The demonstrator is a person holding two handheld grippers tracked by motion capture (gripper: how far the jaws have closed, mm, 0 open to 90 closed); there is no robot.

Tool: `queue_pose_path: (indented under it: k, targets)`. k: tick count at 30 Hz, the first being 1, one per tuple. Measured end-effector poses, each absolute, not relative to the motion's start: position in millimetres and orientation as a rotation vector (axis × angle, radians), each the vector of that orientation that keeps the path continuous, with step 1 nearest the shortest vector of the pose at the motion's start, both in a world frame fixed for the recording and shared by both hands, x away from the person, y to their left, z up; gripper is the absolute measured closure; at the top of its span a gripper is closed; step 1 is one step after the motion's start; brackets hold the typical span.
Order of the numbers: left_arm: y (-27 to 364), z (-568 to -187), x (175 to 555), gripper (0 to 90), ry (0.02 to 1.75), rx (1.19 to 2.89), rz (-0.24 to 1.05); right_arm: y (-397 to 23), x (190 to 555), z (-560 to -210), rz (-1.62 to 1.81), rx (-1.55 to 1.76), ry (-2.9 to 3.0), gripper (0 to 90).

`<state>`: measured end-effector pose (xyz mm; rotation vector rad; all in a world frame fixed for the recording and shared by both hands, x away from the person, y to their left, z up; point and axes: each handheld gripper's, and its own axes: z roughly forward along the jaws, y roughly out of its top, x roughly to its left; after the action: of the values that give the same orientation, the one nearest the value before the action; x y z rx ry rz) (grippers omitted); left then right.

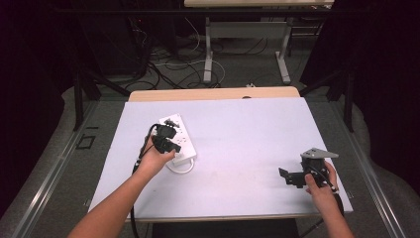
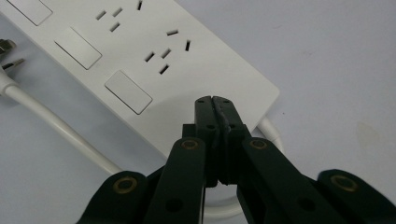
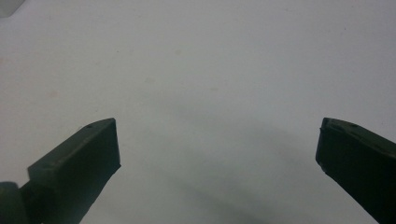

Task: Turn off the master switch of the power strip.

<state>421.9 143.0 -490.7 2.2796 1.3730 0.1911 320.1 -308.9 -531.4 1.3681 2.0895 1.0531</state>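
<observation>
Your left gripper [image 2: 215,100], jaws pressed together on nothing, hovers over the near end of the flat white plastic power strip [image 2: 140,60] at the table's left, apparently about to press a rocker switch [image 2: 128,91], while your right gripper [image 3: 217,154] waits wide and empty.

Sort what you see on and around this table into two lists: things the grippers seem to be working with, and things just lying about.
In use, it seems:
- white power strip
- its white cord
- left gripper, shut, over the strip
- right gripper, open, above bare table

Lying about:
- floor cables
- far desk
</observation>
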Motion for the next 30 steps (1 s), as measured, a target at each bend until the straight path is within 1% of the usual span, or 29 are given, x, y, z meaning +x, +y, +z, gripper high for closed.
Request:
queue_pose_path:
  k: [8,14,21,30]
  targets:
    - [145.0,-488.5,419.1,89.5,1.351,2.272,0.209,-309.2,320.2,-532.0,1.050,1.374,2.090,0.0]
    - [147.3,-485.2,416.1,85.1,1.341,2.257,0.214,-309.2,320.2,-532.1,1.048,1.371,2.093,0.0]
    - [153.9,-480.6,413.6,77.7,1.320,2.224,0.202,-309.4,320.3,-532.0,1.047,1.367,2.094,0.0]
    - [163.8,-475.6,408.6,68.5,1.349,2.161,0.181,-309.6,320.3,-531.9,1.047,1.369,2.090,0.0]
